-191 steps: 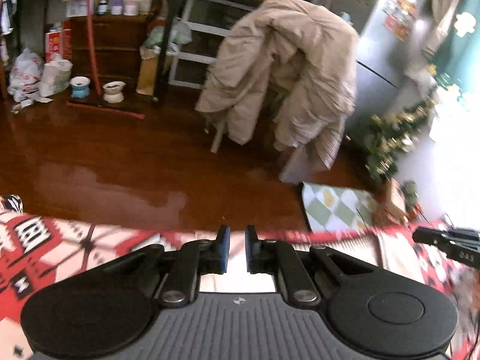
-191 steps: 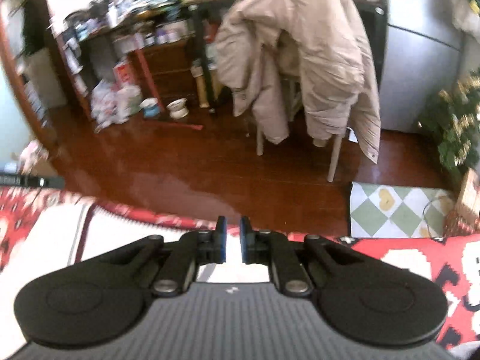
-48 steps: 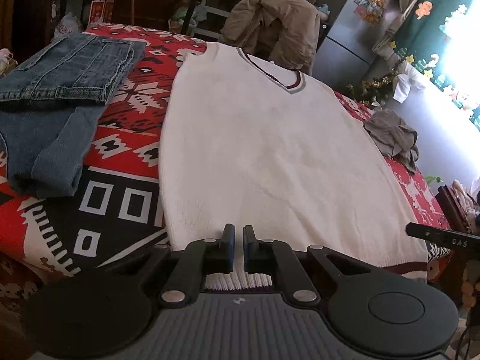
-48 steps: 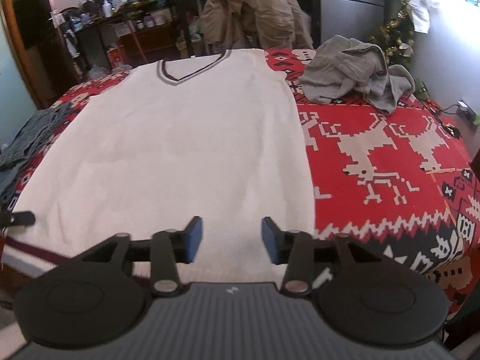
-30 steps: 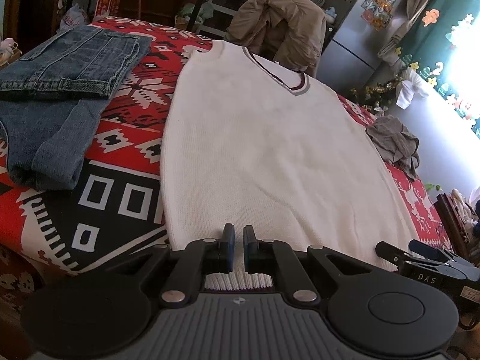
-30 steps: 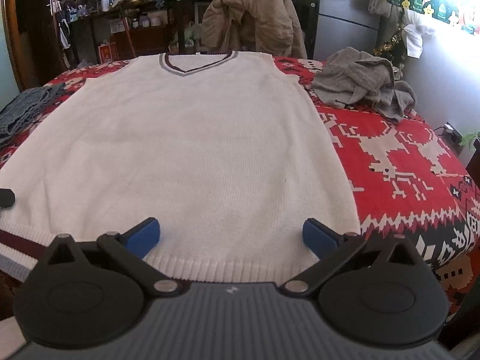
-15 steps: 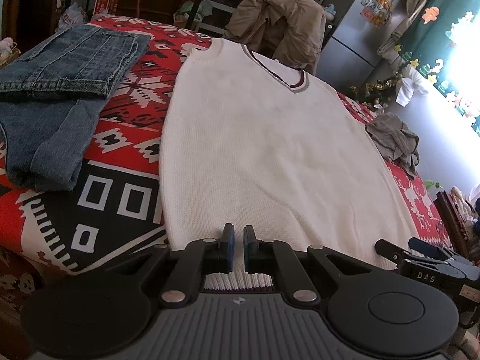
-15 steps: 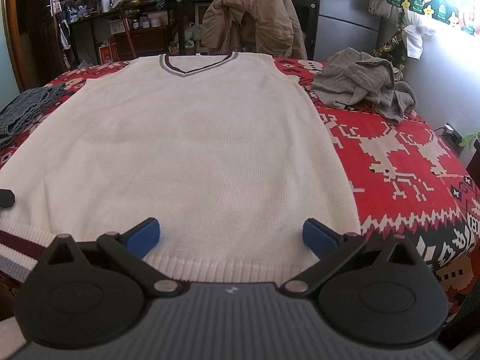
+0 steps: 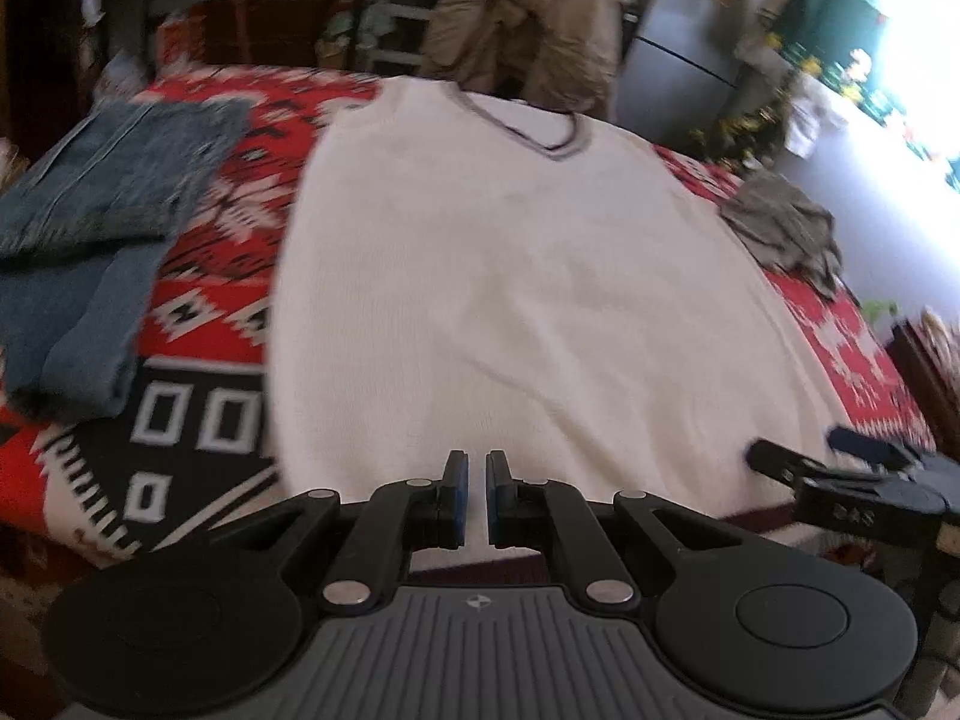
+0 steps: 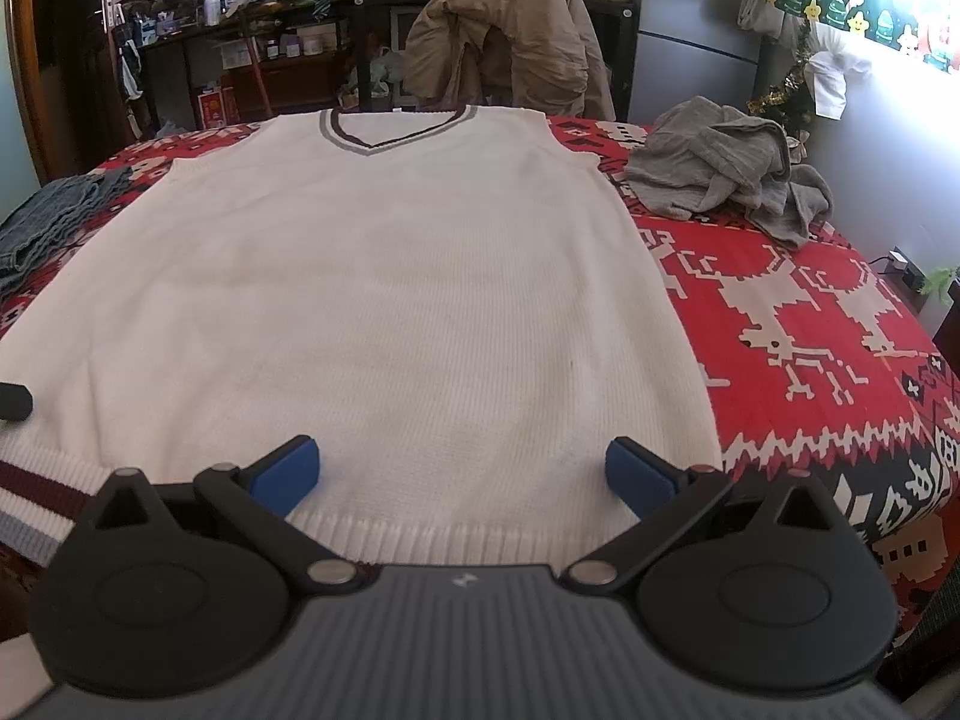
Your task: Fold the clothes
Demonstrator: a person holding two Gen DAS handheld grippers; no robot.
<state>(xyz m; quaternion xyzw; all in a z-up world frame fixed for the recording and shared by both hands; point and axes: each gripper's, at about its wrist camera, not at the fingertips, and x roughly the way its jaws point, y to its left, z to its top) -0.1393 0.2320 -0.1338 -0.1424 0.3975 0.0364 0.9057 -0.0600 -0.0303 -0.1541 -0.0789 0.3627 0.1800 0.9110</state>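
A white sleeveless V-neck vest (image 10: pixel 384 300) lies flat on the red patterned table cover (image 10: pixel 810 324), neck at the far end. My left gripper (image 9: pixel 474 495) is at the near-left part of the vest (image 9: pixel 510 300). Its jaws are shut with the white hem pinched between the blue pads, and a crease runs away from them. My right gripper (image 10: pixel 462 474) hangs wide open just above the near hem, and no cloth rises between its pads. A left fingertip (image 10: pixel 12 399) shows at the left edge of the right wrist view. The striped hem band (image 10: pixel 36 498) shows beside it.
Folded jeans (image 9: pixel 102 228) lie left of the vest. A crumpled grey garment (image 10: pixel 720 180) sits at the far right of the cover. Behind the table stand a chair draped with a beige coat (image 10: pixel 504 42), cluttered shelves and a fridge (image 10: pixel 690 36).
The left wrist view has rolled and shifted, now blurred, and a crease has formed in the vest ahead of the left gripper. The right gripper stays still and wide open.
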